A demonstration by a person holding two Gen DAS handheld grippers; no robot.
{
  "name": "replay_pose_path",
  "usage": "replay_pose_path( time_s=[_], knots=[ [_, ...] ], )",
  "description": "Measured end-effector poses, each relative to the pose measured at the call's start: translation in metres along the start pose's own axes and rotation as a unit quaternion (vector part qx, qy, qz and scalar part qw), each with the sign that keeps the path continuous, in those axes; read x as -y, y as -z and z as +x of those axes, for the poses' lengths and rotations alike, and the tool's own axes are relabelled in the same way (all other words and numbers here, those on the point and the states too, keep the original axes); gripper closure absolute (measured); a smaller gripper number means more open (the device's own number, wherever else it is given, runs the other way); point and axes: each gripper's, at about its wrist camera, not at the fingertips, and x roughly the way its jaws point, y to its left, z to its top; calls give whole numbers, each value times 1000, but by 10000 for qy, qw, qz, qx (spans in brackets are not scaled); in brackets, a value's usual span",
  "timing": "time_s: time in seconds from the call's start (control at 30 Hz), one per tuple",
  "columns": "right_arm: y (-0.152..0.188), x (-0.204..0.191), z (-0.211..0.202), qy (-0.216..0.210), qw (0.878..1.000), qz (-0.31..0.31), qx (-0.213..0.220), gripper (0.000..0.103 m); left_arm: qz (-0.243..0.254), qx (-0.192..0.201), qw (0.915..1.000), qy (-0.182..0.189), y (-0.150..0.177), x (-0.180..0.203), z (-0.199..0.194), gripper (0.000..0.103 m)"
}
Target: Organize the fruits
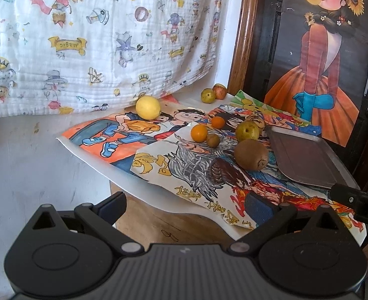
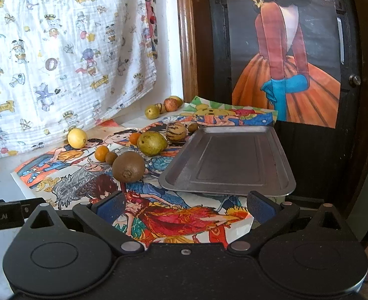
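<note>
Kiwi lies beyond the open right gripper's fingers.

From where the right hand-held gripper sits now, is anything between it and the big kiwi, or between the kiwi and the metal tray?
Nothing visible blocks either path. The right hand-held gripper is open, with only flat drawings before the kiwi. The kiwi sits just left of the empty metal tray; the green pear lies behind that line.

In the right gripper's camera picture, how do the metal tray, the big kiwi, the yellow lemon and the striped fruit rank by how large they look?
1. metal tray
2. big kiwi, though it lies nearest the camera
3. striped fruit and yellow lemon look alike; no ranking.
</note>
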Motion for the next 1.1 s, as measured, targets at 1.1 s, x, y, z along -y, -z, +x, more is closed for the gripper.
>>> replay_pose_path(
  time_s=[1.1],
  knots=[
    [-46,-46,100,-1425,9775,-1387,-709,4,805,-256,9955,425,-95,-31,121,0]
  ],
)
